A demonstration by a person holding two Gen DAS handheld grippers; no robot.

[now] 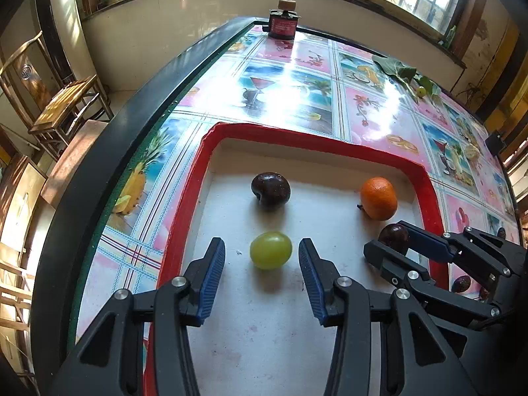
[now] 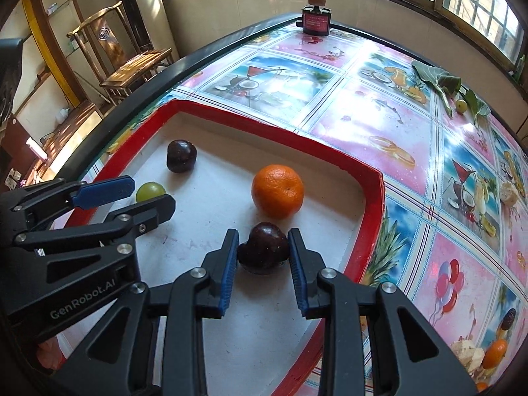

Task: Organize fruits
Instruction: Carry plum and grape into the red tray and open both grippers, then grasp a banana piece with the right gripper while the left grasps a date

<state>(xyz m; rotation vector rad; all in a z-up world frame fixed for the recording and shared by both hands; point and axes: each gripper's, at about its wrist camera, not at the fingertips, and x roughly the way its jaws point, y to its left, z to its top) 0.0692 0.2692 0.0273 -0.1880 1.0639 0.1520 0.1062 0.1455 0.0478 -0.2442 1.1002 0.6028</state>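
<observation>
Dark plum, near: a dark plum [image 2: 264,247] sits on the white floor of the tray, near its right wall, pinched between the blue pads [image 2: 229,272] of the right gripper [image 2: 263,247]; both pads press its sides.
Right gripper, from the other side: in the left wrist view the right gripper [image 1: 394,242] reaches in from the right, and the same plum [image 1: 394,237] shows only partly between its black fingers.
Orange: an orange [image 2: 277,190] rests just beyond the held plum, close to the tray's far right corner.
Green fruit: a round green fruit [image 1: 270,249], perhaps a grape or a small plum, lies on the tray floor between the spread fingers of the left gripper [image 1: 262,250]; neither pad touches it.
Second plum: another dark plum [image 1: 271,188] lies farther in, beyond the green fruit and well apart from the orange.
Tray: a white tray with a red rim [image 1: 303,137] holds all four fruits.
Table: the tray stands on a table [image 2: 369,115] under a glossy cloth printed with drinks and pineapples.
Far edge: a small red and black jar with a cork stopper [image 2: 316,16] stands at the table's far end.
Right side: green leaves [image 2: 439,81] with a small pale fruit lie on the cloth.
Room: a wooden chair [image 2: 132,56] stands beyond the table, under barred windows.
</observation>
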